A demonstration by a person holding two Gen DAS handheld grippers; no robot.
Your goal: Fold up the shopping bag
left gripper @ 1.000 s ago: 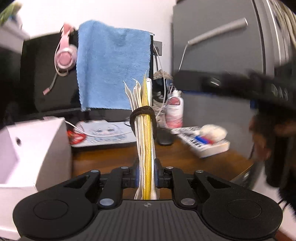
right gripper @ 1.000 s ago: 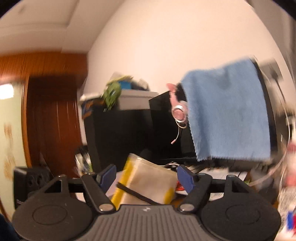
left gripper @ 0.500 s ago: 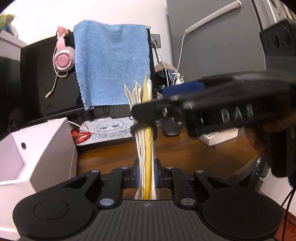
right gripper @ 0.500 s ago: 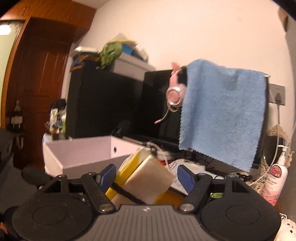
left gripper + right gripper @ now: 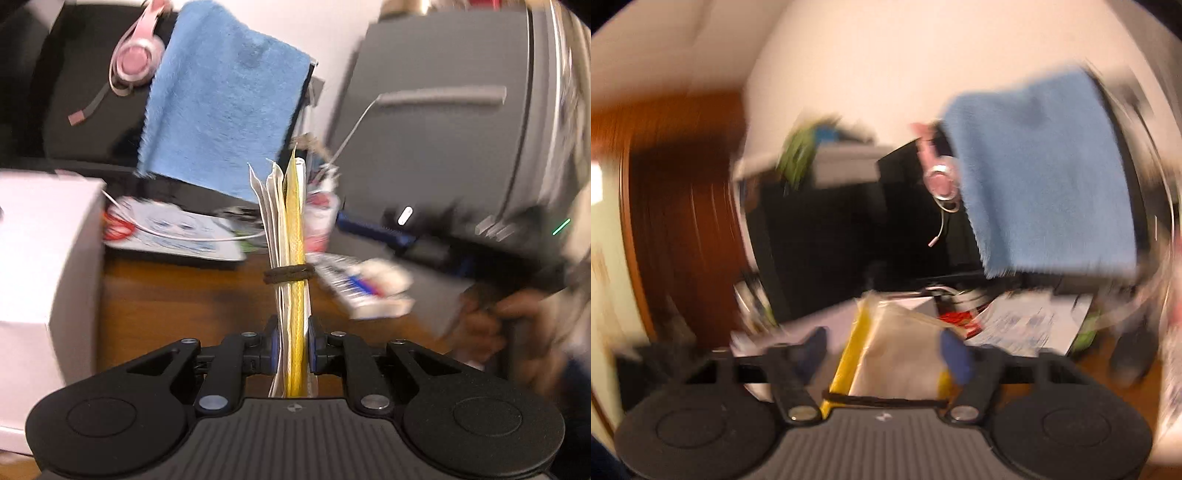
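Left wrist view: the left gripper (image 5: 291, 349) is clamped on the lower end of a folded shopping bag (image 5: 290, 236), white and yellow, standing upright edge-on with a dark elastic band (image 5: 289, 274) around it, above a wooden desk (image 5: 184, 299). To the right, blurred, a hand (image 5: 495, 325) holds the other tool. Right wrist view, blurred: the right gripper (image 5: 886, 350) has its fingers closing, the bag (image 5: 897, 354) lying between them; whether they press it, I cannot tell. A blue towel (image 5: 1041, 173) hangs behind.

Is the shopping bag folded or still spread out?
Folded. The shopping bag is a flat stack of layers, bound by a dark elastic band and clamped edge-on in the left gripper.
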